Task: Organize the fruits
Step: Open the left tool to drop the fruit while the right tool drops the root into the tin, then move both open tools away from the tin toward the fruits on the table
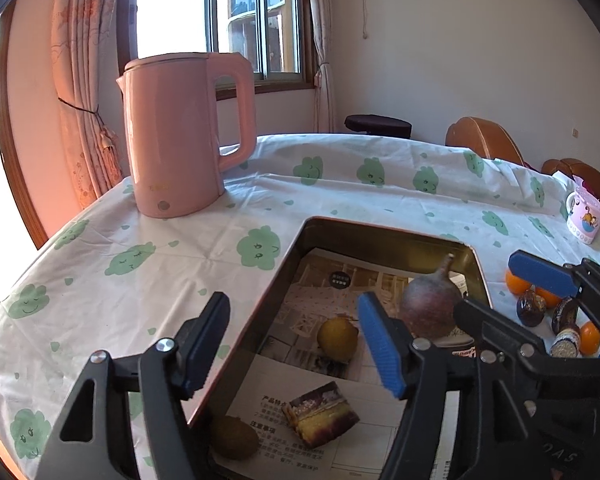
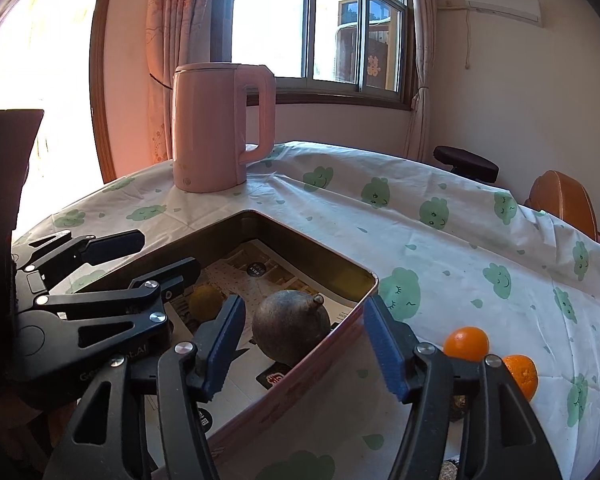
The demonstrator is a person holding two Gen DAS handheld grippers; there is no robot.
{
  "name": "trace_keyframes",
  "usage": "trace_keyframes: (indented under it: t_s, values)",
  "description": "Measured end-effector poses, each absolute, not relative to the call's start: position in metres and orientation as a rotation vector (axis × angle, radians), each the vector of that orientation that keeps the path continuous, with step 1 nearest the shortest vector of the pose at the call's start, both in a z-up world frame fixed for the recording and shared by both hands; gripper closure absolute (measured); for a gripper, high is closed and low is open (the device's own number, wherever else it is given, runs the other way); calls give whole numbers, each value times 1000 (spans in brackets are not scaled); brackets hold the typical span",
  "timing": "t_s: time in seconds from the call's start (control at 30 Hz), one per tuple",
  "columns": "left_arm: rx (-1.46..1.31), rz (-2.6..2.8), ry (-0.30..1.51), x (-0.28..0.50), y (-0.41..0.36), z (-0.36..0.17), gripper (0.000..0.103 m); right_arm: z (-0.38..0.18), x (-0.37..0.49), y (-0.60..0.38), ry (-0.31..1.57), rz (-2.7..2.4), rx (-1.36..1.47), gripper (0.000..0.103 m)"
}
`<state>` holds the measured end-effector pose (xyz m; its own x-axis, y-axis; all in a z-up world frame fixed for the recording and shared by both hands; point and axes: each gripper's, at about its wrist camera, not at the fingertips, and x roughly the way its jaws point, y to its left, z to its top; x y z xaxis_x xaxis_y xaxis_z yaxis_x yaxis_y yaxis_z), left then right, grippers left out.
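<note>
A metal tin (image 1: pixel 380 233) lined with printed paper holds a dark round fruit with a stem (image 1: pixel 430 306), a yellow fruit (image 1: pixel 337 339), a kiwi (image 1: pixel 234 438) and a cake slice (image 1: pixel 320 412). My left gripper (image 1: pixel 294 344) hangs open over the tin's left side with nothing between its fingers. My right gripper (image 2: pixel 304 346) is also open and straddles the tin's right wall (image 2: pixel 300 376); the dark fruit (image 2: pixel 290 326) lies just beyond, untouched. Two oranges (image 2: pixel 466 344) (image 2: pixel 520 374) rest on the cloth to the right of the tin.
A pink kettle (image 1: pixel 180 132) stands at the table's far left. A patterned mug (image 1: pixel 584 216) sits at the far right edge. Small dark wrapped items (image 1: pixel 531 309) lie beside the oranges. Brown chairs (image 2: pixel 564 204) stand behind the cloud-print tablecloth (image 1: pixel 140 264).
</note>
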<state>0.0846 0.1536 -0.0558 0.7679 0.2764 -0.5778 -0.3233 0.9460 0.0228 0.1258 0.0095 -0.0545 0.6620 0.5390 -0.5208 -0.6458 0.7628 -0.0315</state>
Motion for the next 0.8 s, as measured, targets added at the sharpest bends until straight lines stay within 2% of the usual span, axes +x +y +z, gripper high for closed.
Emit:
trace_keyframes:
  t_s: [0.33, 0.43, 0.8]
  values:
    - [-60, 344, 513, 69, 147, -46, 32, -46, 114, -2, 428, 641, -202, 29]
    - [-111, 297, 478, 59, 142, -43, 28, -44, 104, -14, 403, 601, -264, 29]
    - [-26, 113, 468, 59, 58, -33, 27, -37, 91, -149, 420, 410, -191, 29]
